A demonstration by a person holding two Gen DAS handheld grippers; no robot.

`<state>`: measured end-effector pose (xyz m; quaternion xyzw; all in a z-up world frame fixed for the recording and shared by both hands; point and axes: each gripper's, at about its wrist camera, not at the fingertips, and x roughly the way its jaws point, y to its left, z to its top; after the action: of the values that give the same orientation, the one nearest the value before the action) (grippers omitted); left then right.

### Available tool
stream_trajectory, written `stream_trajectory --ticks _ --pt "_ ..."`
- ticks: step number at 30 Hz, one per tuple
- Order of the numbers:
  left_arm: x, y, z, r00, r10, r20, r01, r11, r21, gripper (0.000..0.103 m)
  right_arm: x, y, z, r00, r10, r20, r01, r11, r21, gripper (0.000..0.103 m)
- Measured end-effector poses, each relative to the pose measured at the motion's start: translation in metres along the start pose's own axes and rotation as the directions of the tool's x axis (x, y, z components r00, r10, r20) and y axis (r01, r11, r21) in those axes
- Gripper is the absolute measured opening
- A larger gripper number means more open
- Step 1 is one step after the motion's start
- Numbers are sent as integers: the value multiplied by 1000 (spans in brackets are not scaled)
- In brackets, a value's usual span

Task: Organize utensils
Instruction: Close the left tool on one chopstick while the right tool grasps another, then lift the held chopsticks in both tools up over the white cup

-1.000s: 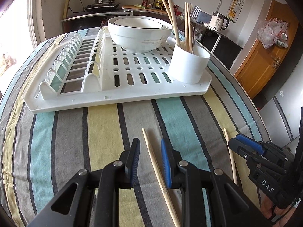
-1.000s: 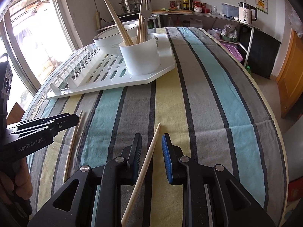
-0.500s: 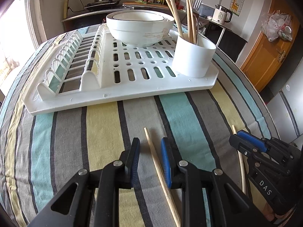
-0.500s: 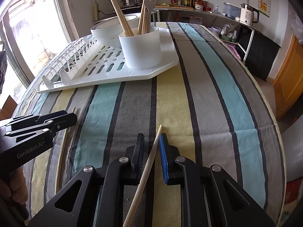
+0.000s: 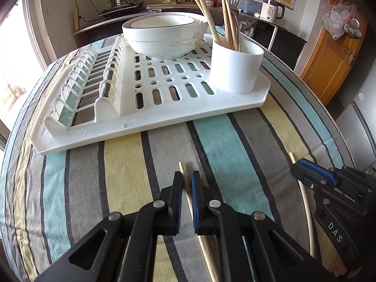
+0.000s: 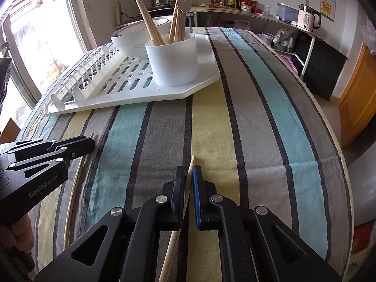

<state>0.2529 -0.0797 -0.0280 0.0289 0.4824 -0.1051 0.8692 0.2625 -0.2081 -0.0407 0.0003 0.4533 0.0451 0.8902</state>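
Note:
My left gripper (image 5: 186,176) is closed on a wooden chopstick (image 5: 182,167) that lies on the striped tablecloth; its tip sticks out past the fingers. My right gripper (image 6: 188,170) is closed on a second wooden chopstick (image 6: 192,161) at the table's near side. Each gripper shows in the other's view: the right one (image 5: 303,164) at right, the left one (image 6: 90,142) at left. A white utensil cup (image 5: 235,67) holding several chopsticks and a fork stands on the near right corner of the white dish rack (image 5: 164,115); it also shows in the right wrist view (image 6: 174,60).
A white bowl (image 5: 164,36) sits on the rack behind the cup. The rack's plate slots (image 5: 89,77) run along its left side. The table's right edge (image 6: 329,127) drops toward a wooden door and low shelves. A counter with a steamer pot stands behind.
Both grippers have closed from open onto their chopsticks. Both have moved forward, nearer the rack.

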Motion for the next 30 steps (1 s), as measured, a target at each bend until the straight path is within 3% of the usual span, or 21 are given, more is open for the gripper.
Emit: stream_trajectory --ticks 5,16,30 --pt "-5 3 1 1000 -11 12 11 1000 -4 6 -8 -2 4 999 22 23 -22 1000 11 6" --pt "-51 14 4 991 -65 115 69 997 -27 6 -47 -2 15 989 75 128 -77 997 14 5" --pt "-139 19 3 941 -125 314 130 992 5 5 -120 5 23 941 122 315 -121 992 -24 5"
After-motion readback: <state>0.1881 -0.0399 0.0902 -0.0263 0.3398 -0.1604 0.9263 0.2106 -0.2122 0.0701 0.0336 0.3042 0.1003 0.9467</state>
